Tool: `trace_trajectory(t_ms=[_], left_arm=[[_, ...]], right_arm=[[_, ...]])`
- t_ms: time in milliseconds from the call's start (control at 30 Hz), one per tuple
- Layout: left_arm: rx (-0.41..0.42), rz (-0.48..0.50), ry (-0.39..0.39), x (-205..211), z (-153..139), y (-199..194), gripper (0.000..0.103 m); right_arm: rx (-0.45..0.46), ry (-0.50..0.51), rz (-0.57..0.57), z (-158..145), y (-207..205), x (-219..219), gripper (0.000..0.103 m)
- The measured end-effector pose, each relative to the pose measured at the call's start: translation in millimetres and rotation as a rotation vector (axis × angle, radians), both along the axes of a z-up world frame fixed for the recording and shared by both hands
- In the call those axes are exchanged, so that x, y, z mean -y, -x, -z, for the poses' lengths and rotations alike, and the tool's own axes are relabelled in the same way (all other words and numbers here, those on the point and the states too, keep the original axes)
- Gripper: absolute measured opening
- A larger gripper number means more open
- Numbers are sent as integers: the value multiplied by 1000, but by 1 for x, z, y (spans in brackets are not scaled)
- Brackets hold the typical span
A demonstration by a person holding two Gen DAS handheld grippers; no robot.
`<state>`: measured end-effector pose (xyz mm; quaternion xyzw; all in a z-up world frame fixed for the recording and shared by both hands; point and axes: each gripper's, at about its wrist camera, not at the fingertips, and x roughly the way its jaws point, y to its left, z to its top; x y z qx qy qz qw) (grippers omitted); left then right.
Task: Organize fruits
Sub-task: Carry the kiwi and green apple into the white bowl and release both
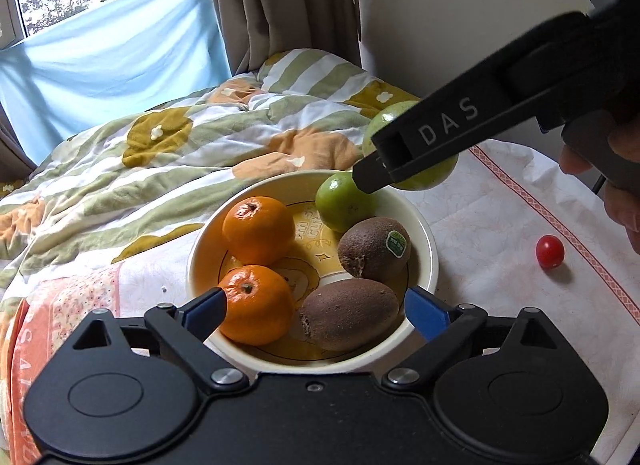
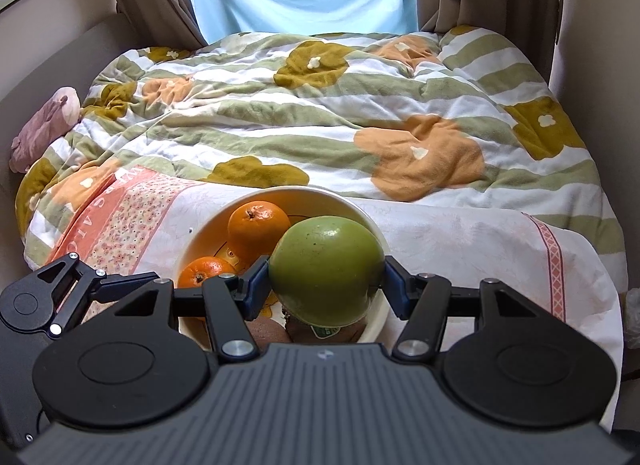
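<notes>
Quilt (image 2: 320,105) with green stripes and orange flowers fills the bed, and a pale cloth (image 1: 500,225) with a pink border lies over its near end! On that cloth sits the cream bowl (image 1: 424,233), loaded: two mandarins, one (image 1: 258,230) at the back and one (image 1: 256,304) nearer, two brown kiwis, one (image 1: 374,248) with a sticker and one (image 1: 348,315) below it, plus a small green fruit (image 1: 344,200) at the far rim. Right claw (image 2: 325,279) is clamped on a big green apple (image 2: 326,269), blue pads pressing both sides, holding it just above the bowl's far edge. Left claw (image 1: 316,311) stands wide, gripping nothing, its blue fingertips (image 1: 208,307) flanking the near mandarin and kiwi. Off alone on the cloth, well apart from the bowl, a cherry tomato (image 1: 550,251)!
</notes>
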<state>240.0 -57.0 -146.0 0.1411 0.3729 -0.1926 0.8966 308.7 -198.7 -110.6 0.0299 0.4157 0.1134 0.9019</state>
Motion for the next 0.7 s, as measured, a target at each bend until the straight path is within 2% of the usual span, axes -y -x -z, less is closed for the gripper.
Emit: trace_trajectory(t_ms=[333, 700], left_arm=[[0, -105, 36, -35, -13, -1, 99], [-19, -154, 30, -53, -7, 2, 99]], right_arm=[[-24, 16, -113, 13, -16, -26, 73], [-53, 50, -215, 42, -38, -57, 73]])
